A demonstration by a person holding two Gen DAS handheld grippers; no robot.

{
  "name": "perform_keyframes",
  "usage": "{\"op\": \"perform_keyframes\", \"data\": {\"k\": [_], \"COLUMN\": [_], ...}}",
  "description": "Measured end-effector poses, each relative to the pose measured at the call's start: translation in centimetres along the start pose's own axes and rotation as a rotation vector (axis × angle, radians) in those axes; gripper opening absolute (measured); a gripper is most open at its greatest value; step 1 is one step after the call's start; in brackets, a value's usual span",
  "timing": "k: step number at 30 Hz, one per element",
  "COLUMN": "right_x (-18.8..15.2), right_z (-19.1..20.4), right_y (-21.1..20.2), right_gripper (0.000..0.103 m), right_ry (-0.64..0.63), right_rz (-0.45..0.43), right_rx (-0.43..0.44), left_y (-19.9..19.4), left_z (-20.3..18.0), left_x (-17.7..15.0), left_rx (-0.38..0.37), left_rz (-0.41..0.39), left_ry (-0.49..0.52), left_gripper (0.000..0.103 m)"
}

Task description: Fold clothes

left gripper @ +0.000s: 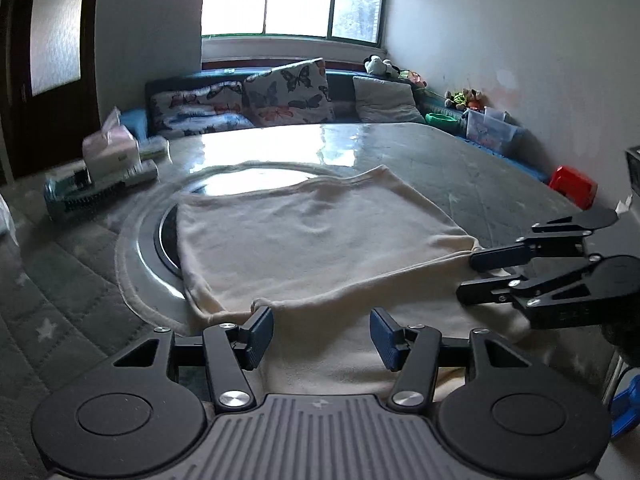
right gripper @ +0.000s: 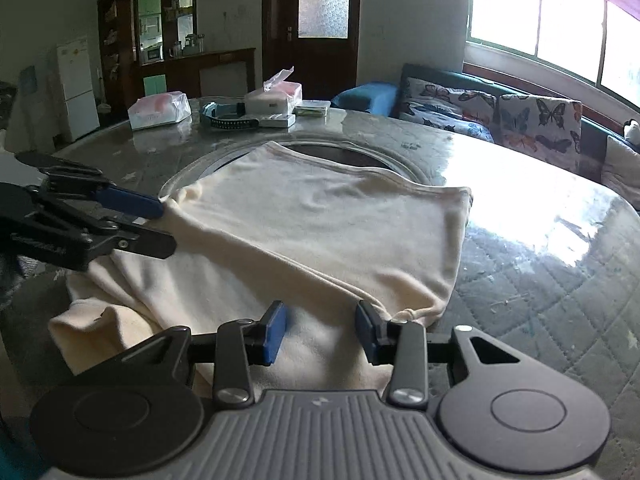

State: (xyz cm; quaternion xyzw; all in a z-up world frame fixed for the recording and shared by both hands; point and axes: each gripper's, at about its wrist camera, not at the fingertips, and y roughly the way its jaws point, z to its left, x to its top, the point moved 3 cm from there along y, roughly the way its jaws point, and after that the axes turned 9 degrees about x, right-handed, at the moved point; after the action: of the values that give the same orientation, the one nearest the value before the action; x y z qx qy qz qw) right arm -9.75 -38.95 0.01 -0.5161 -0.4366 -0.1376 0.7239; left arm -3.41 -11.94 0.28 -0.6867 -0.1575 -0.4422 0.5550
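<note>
Two grippers stand at the near edge of a cream garment, which lies on the table, partly over the round glass inset. The far part is spread flat with a folded layer on top; the near part hangs bunched over the table edge, toward the person. The left gripper is wide open, its blue pads on either side of the near fold's edge with nothing between them; the left pad is just beside a small knotted corner of cloth. The right gripper is likewise wide open, holding nothing, close to the garment's other near corner. Whether a fold has just been laid and released, or the corners are about to be taken, I cannot tell. If a grasp is the aim, each gripper should take both layers at its corner, not just the top one, and both should close at matching points so the edge lifts level. The fabric looks soft and limp, so it will likely sag between the grippers; keeping it taut would help the crease land straight. The loose near bunch may drag and spoil the fold.
</note>
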Motion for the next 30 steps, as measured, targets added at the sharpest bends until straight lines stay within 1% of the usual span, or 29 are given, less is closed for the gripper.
{"op": "perform_keyframes", "data": {"k": [2,8,12,17,21,23,25,28,30], "right_x": [0.2,-0.4,-0.2,-0.7,-1.5,-1.9,-1.9,-1.3,-1.1], "right_z": [0.1,0.0,0.7,1.6,2.1,2.5,3.0,3.7,4.1], "right_y": [-0.3,0.2,-1.0,-2.3,-2.7,-2.4,-2.4,-2.6,-2.2], "right_gripper": [0.039,0.04,0.04,0.04,0.04,0.04,0.04,0.04,0.04], "right_ry": [-0.006,-0.002,-0.02,-0.058,-0.073,-0.108,-0.141,-0.155,-0.164], "right_rz": [-0.006,0.012,-0.001,0.009,0.032,0.045,0.049,0.024,0.024], "right_rx": [0.002,0.002,0.008,0.01,0.016,0.001,-0.011,0.008,0.019], "left_y": [0.5,-0.8,-1.8,-4.7,-6.1,-6.6,-7.1,-7.5,-7.6], "left_z": [0.4,0.9,1.3,1.5,0.6,-0.1,-1.0,-2.6,-3.6], "left_x": [0.0,-0.3,-0.5,-2.0,-3.8,-4.7,-5.5,-6.4,-6.9], "left_rx": [-0.006,0.014,0.028,0.076,0.092,0.101,0.1,0.09,0.08], "left_rz": [0.009,0.003,-0.001,-0.04,-0.048,-0.051,-0.056,-0.081,-0.1], "left_ry": [-0.024,-0.008,0.003,0.128,0.262,0.332,0.391,0.455,0.487], "left_gripper": [0.057,0.057,0.057,0.057,0.057,0.059,0.06,0.064,0.068]}}
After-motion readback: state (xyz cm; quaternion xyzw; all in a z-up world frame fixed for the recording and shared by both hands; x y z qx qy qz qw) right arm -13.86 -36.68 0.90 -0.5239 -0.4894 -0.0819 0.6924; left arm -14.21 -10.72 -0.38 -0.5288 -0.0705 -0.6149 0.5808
